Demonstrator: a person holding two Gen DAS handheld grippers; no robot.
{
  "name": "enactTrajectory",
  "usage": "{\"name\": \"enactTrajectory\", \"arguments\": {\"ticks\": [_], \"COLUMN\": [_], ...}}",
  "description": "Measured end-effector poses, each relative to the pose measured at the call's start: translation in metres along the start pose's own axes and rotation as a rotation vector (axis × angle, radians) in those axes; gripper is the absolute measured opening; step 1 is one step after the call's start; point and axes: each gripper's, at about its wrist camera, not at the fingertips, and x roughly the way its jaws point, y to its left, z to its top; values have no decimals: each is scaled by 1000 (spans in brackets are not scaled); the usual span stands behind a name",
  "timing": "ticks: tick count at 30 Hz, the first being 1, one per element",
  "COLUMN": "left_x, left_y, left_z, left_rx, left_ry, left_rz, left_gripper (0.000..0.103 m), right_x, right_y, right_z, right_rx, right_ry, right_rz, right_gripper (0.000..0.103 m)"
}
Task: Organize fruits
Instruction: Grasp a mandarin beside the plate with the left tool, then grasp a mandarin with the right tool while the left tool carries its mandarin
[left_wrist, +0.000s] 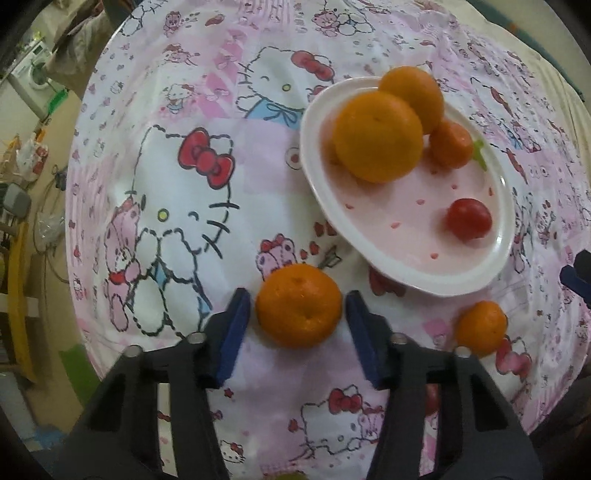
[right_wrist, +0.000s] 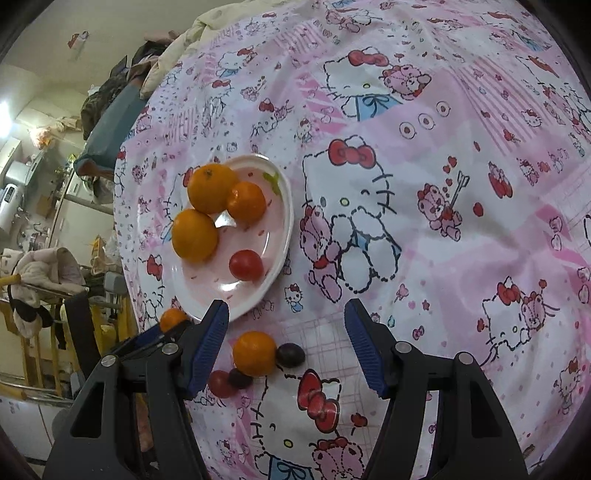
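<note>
A pink heart-shaped plate (left_wrist: 491, 258) (right_wrist: 280, 236) on the Hello Kitty cloth holds three oranges (left_wrist: 378, 136) (right_wrist: 212, 188) and a red tomato (left_wrist: 468, 219) (right_wrist: 246, 264). My left gripper (left_wrist: 298, 312) is open, its blue pads on either side of an orange (left_wrist: 298, 305) lying on the cloth, with small gaps. That orange (right_wrist: 171, 318) and the left gripper's blue tip (right_wrist: 147, 338) show in the right wrist view. A smaller orange (left_wrist: 480, 326) (right_wrist: 255, 352) lies below the plate. My right gripper (right_wrist: 286, 343) is open and empty above it.
Two dark plums (right_wrist: 290, 355) (right_wrist: 240, 377) and a red tomato (right_wrist: 220, 384) lie beside the smaller orange. The cloth-covered surface (right_wrist: 443, 229) spreads wide to the right. Its edge drops off to the left, with room clutter (right_wrist: 40, 273) beyond.
</note>
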Motion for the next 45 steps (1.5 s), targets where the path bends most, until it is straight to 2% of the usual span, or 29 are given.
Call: {"name": "enactTrajectory", "arguments": {"ticks": [6,10,15,18,21,24,30,35,38,41,45], "left_x": [-2,-11,-37,-52,-62,-69,-74,-74,-73,-70,-68], "left_y": [-7,2,16,23,23,25,17,19,19,18,19], "left_z": [0,-2,-4,-1,0,0,5,6,6,6,7], "left_rx": [9,-43,-89,-115,-106,-97,-82,-90,-84,-78,-92], "left_ry": [-8,4,-39,-65,-91,-107,-130,-132,-136,-128,-125], "left_rz": [-20,-36,-91,-121,-124,-132,-137,-139,-137,-143,-123], "left_gripper": [38,38,38,38,38,38,38,38,38,38,38], "right_x": [8,11,23,33,44,54,73,84,83,75,61], "right_y": [6,13,25,38,58,73,88,90,92,88,85], "right_z": [-4,-7,-13,-20,-30,-42,-56,-59,-58,-56,-48], "right_rx": [-54,-85,-135,-210,-340,-442,-568,-621,-621,-567,-512], "right_ry": [22,37,88,110,120,135,149,157,159,172,147], "right_rz": [-31,-8,15,-28,-102,-139,-226,-274,-266,-187,-130], "right_gripper": [68,68,67,67,67,64,57,47,45,45,45]}}
